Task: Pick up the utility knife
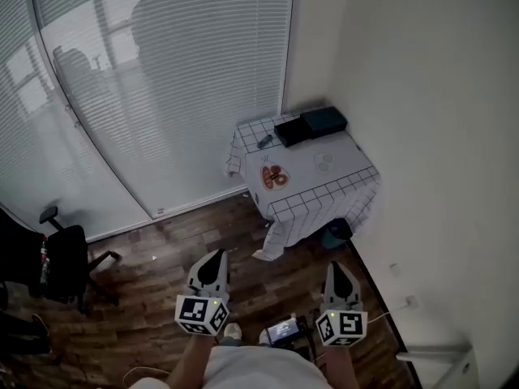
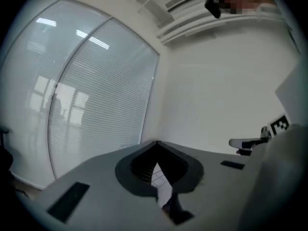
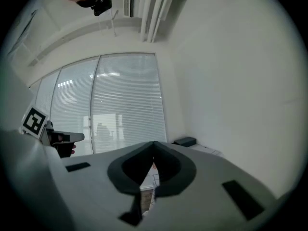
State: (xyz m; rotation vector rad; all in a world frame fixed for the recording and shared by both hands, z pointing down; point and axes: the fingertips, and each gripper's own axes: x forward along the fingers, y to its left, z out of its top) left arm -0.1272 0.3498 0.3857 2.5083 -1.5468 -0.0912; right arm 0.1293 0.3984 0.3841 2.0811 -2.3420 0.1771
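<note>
A small dark tool, likely the utility knife [image 1: 265,142], lies near the far left corner of a small table [image 1: 302,186] covered with a grid-patterned white cloth. The table stands far ahead in the room's corner. My left gripper [image 1: 216,254] and right gripper [image 1: 336,265] are held low and level over the wooden floor, well short of the table. Both are shut with nothing in them. In the left gripper view the left gripper [image 2: 156,142] has its jaw tips meeting, and a sliver of the cloth [image 2: 160,178] shows behind them. The right gripper [image 3: 154,142] looks the same in its own view.
On the table are two black boxes [image 1: 312,126], a plate with red-orange food [image 1: 274,176] and a pale round item [image 1: 324,162]. A black office chair [image 1: 65,262] stands at the left. Blinds on a glass wall [image 1: 162,79] close the back, a white wall [image 1: 438,136] the right.
</note>
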